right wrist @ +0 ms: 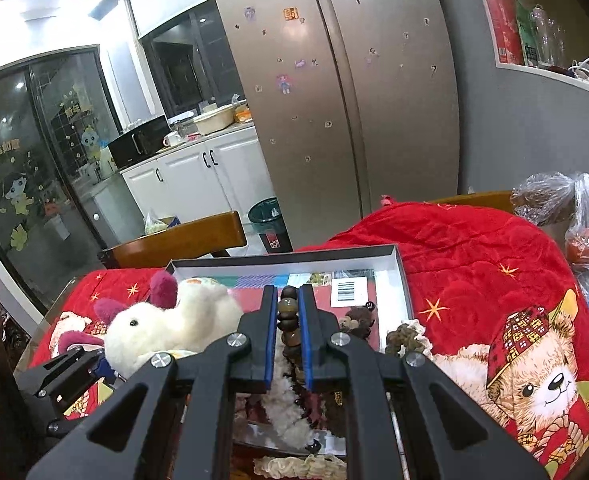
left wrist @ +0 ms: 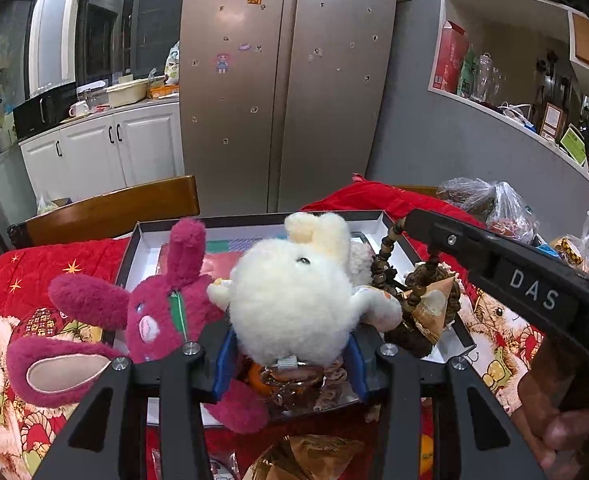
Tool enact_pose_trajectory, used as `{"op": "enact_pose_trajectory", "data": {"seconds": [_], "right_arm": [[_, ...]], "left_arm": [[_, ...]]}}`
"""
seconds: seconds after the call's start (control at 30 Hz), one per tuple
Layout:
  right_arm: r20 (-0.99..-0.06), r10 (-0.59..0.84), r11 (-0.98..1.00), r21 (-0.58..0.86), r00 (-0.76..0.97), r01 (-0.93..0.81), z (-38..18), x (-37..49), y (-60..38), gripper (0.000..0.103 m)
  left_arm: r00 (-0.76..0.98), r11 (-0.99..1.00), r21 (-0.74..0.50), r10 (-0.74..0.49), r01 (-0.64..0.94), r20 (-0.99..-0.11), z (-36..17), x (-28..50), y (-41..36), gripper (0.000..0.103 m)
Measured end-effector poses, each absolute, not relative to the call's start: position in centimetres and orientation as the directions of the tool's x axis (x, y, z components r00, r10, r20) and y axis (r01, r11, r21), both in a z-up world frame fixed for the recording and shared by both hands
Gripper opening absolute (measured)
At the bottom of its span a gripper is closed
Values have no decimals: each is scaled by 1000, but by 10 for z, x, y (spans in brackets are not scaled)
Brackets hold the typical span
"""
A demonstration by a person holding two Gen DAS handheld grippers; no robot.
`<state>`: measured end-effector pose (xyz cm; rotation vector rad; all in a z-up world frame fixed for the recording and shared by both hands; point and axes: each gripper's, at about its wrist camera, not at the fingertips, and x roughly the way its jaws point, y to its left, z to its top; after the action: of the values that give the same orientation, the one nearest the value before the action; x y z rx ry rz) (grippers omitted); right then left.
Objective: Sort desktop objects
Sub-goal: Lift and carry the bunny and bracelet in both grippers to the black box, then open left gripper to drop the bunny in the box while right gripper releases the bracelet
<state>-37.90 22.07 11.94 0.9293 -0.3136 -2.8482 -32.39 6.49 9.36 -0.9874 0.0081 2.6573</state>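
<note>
My left gripper: half-spread, its blue pads clamped on the white plush rabbit, which fills the gap between them.
White plush rabbit: held over the open box, head toward 12 o'clock in my left camera; in my right camera it sits at 9 o'clock.
My right gripper: pinched narrow on a string of brown beads, the beads standing up between the blue pads.
String of brown beads, left view: hanging from my right gripper's tip at 2 o'clock, draped down into the box.
Pink plush rabbit: at 9 o'clock of the white one, touching it, leaning on the box's left wall with one ear out over the red quilt.
Open box: white inside, dark rim, lying on the quilt; a barcode card lies flat on its floor at 1 o'clock of my right gripper.
Tan wrapped packet: at 3 o'clock of the white rabbit, inside the box, among the beads.
Plastic bags: at 2 o'clock, off the box, well apart from it.
</note>
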Motion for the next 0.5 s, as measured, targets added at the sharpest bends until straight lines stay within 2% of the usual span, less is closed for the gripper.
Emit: {"op": "enact_pose_trajectory", "data": {"seconds": [0.33,0.43,0.5], "right_arm": [[-575,-184,-972,228,-797,60,118,-377,218,11],[-570,-196,-969,239,-798,67,119,-375,219,11],[-569,-201,-968,241,-797,71,121,-375,219,12]], "left_arm": [[-711,-951,-108,288,-289,-642,91,-325,62,46],[-710,-954,-101,280,-284,-646,91,-325,62,49],[-713,-960,-90,259,-267,-652,90,-326,62,56]]}}
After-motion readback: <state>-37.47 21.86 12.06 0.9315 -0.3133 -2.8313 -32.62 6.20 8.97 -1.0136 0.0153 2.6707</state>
